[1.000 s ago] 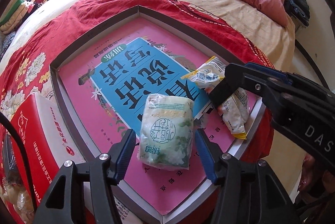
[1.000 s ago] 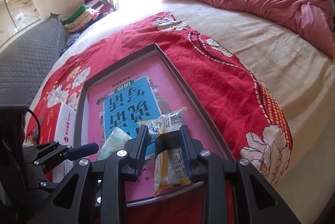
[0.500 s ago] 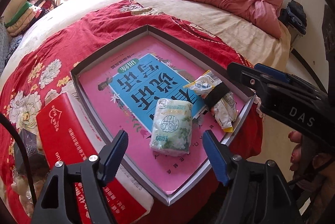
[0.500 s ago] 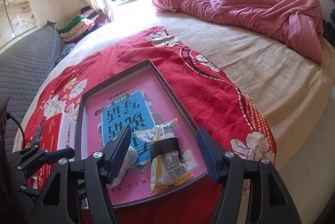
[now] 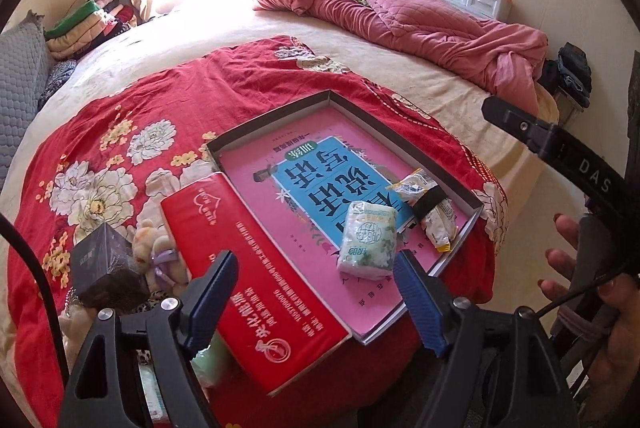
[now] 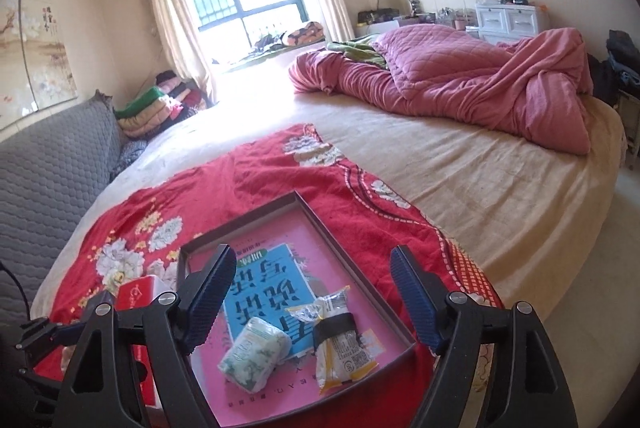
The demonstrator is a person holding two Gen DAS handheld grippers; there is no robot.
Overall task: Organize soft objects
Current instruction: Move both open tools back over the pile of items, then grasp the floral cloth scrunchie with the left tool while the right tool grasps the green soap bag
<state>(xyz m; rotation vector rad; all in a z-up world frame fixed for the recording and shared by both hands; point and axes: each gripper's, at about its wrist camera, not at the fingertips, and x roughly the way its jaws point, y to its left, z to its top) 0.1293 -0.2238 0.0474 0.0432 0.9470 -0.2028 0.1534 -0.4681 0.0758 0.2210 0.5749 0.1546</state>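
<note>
a red floral blanket (image 5: 120,132) on the bed serves as the sorting area, bearing a shallow tray (image 5: 276,116) that collects the soft things. inside it lie a green-and-white soft pack (image 5: 368,238) and, just beside it, a banded yellow packet (image 5: 434,218). the left gripper (image 5: 316,298) and right gripper (image 6: 312,304) hover above, jaws opening, nothing between them.

Readable stuff is pretty thin here. The right gripper's arm (image 5: 592,172), over at the left wrist view's right edge, has white letters "DAS" on it. The pink book cover (image 5: 320,188) in the tray shows big upside-down Chinese characters, and the red box (image 5: 256,268) has white Chinese print, too warped to read properly.
</note>
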